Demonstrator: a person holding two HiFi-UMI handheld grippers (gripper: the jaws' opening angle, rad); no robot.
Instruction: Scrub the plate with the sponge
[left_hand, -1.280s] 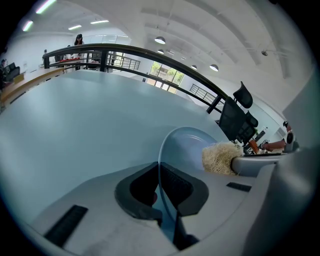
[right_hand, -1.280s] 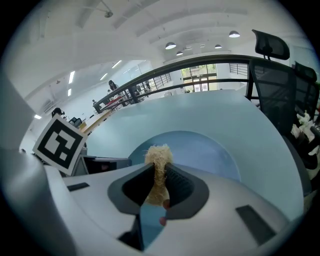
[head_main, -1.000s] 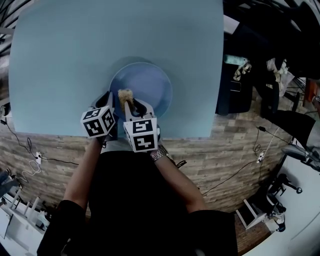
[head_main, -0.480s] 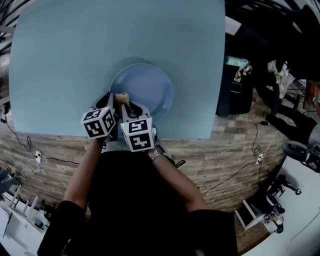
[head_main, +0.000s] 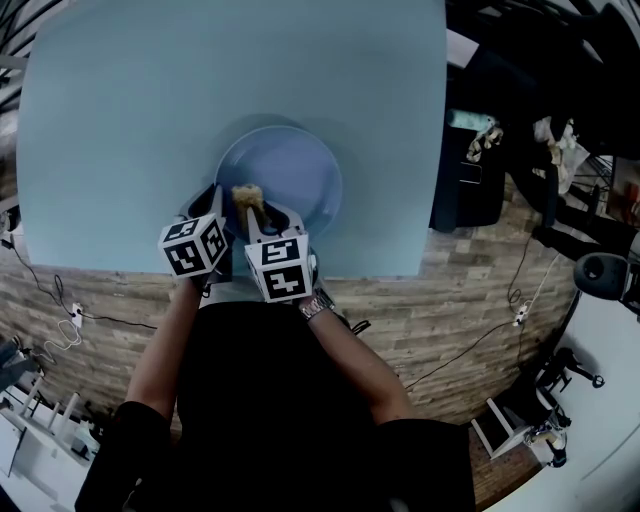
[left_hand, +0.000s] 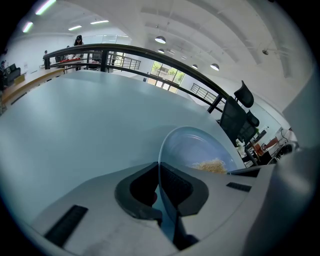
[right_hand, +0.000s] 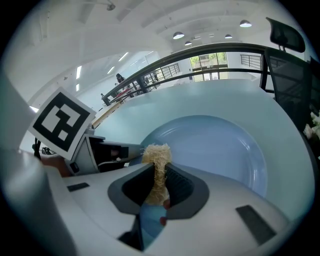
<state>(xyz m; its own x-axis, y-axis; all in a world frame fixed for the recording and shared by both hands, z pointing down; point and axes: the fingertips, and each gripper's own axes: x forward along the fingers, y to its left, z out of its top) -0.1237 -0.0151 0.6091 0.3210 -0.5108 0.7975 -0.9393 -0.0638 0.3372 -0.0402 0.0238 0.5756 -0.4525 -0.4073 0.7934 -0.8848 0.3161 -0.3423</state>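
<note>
My left gripper (left_hand: 159, 186) is closed on the near rim of the plate (head_main: 295, 175); the thin edge sits between its jaws. My right gripper (right_hand: 159, 187) is clamped on the tan, fibrous sponge (right_hand: 156, 156), which sticks out over the plate's near-left part, just beside the left gripper. The plate lies on the light blue table (head_main: 120, 110).

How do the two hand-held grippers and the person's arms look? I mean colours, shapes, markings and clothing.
The left gripper and the right gripper have light grey bodies with small black slots and dark grey ribbed pads. Each carries a white cube with black square markers. The person wears a black short-sleeved top and a metallic wristwatch on the right wrist.
</note>
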